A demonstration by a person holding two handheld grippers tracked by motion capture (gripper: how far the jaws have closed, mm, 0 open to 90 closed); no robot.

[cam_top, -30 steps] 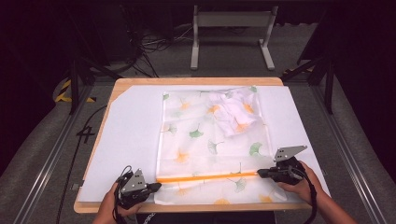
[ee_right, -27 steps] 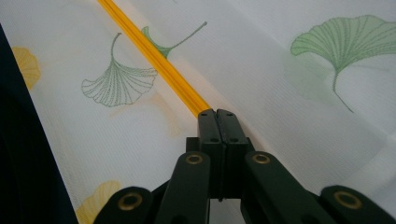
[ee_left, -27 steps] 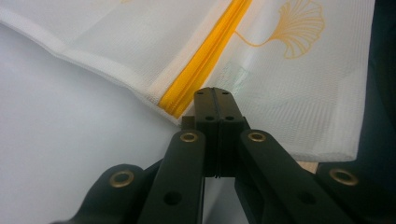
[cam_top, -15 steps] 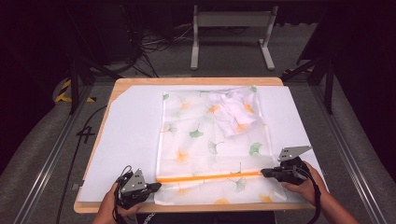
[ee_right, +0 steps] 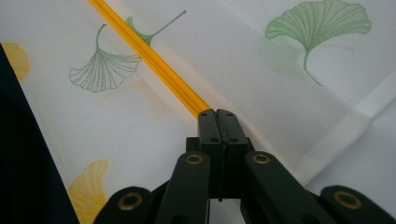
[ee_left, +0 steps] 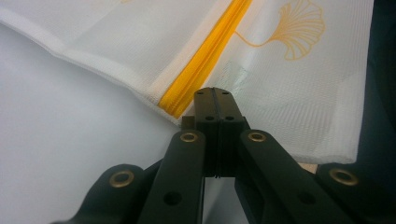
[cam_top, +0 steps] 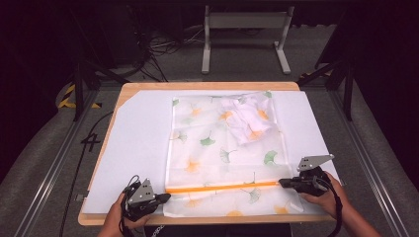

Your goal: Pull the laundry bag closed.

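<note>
Both tongs sit at the bottom of the high view, and we read each pair as pressed together. Our left tongs (cam_top: pixel 165 197) rest at the lower left, at the near left corner of the mesh bag (cam_top: pixel 222 158); in the left gripper view (ee_left: pixel 215 93) the jaws meet flat with no gap, their tips right at the end of the orange zipper (ee_left: pixel 205 65). Whether a fold of mesh is caught between them we cannot tell. Our right tongs (cam_top: pixel 282 182) lie at the lower right, at the other end of the same zipper (cam_top: pixel 222 187); in the right gripper view (ee_right: pixel 217 114) the closed tips cover the spot where the orange line (ee_right: pixel 149 60) ends, so they may be pinching the slider, though it is hidden.

Beyond the tongs, the bag lies flat across the middle of the frame on a white sheet (cam_top: pixel 138 143) that covers the wooden counter (cam_top: pixel 207 85). It is translucent, printed with green and yellow ginkgo leaves, with the zipper running straight across its near part. Toward the upper right of the bag, a crumpled white garment (cam_top: pixel 247 118) shows through the mesh.

We judge the step in hand to be working the zipper, one side anchoring the corner while the other takes the pull. Next, the move calls for a steady draw along the orange line with the far corner held taut, so the mesh does not bunch or snag.
</note>
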